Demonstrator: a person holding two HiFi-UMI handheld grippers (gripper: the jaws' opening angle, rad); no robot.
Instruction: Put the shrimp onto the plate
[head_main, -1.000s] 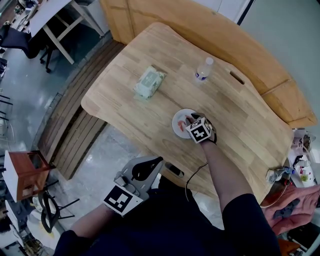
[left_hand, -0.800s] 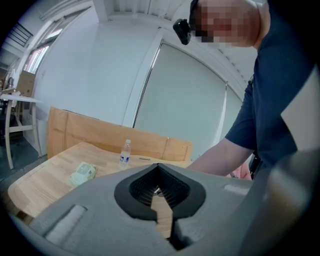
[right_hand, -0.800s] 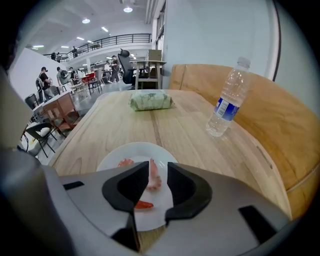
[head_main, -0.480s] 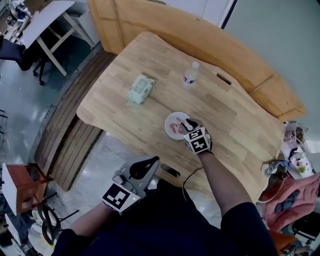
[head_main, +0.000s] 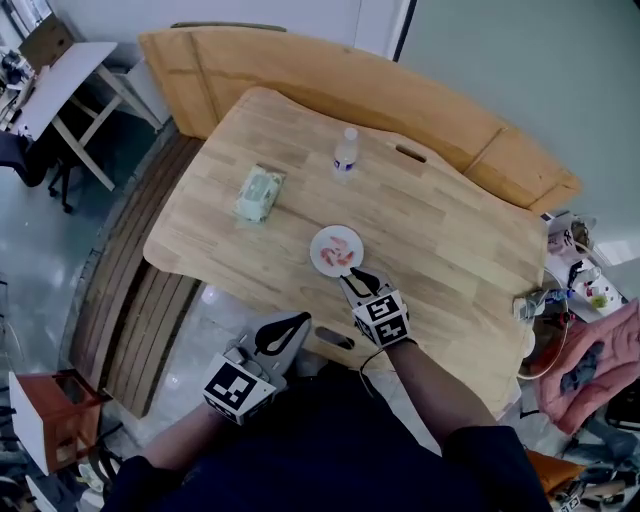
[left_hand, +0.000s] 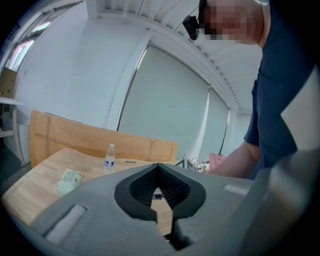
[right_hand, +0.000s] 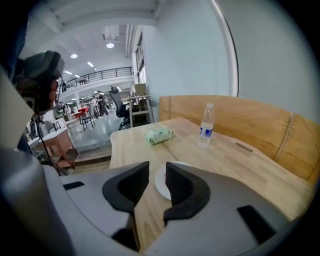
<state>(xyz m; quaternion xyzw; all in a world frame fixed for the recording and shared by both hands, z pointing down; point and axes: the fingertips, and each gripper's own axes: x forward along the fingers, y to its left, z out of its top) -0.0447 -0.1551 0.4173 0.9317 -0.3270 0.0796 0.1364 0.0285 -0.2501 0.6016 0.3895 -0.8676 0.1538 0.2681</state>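
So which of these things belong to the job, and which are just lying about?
Part of the job: shrimp, on the white plate; right tongs, open and empty, near the plate.
Just lying about: water bottle; green packet; left tongs, shut, held off the table.

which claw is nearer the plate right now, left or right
Right. The right claw hangs open just short of the plate's near rim, over the table. The left claw is shut and held back off the table's near edge, farther away.
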